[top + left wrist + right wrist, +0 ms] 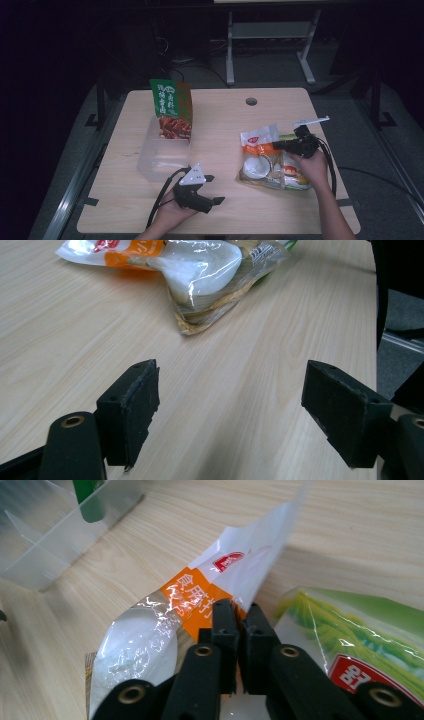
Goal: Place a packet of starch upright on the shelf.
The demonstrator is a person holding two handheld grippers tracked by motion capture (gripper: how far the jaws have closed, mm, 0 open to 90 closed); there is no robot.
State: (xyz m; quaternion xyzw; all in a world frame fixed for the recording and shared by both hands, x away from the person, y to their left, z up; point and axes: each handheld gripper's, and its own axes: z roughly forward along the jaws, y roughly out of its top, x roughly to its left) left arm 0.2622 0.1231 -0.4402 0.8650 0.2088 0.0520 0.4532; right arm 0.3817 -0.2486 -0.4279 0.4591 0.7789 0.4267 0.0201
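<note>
The white and orange bag [200, 600] lies on the right half of the desk [220, 210], on a small heap of food packets. At the left stands a clear plastic box [162, 157] with a green and red packet [171, 107] upright in its far end. In front of the box, the left hand-held gripper [212, 189] hovers with its jaws spread wide and nothing between them. The right hand-held gripper [238, 612] pinches the orange part of the bag, jaws pressed together on the film. Just beside it lies a green packet [350, 625].
</note>
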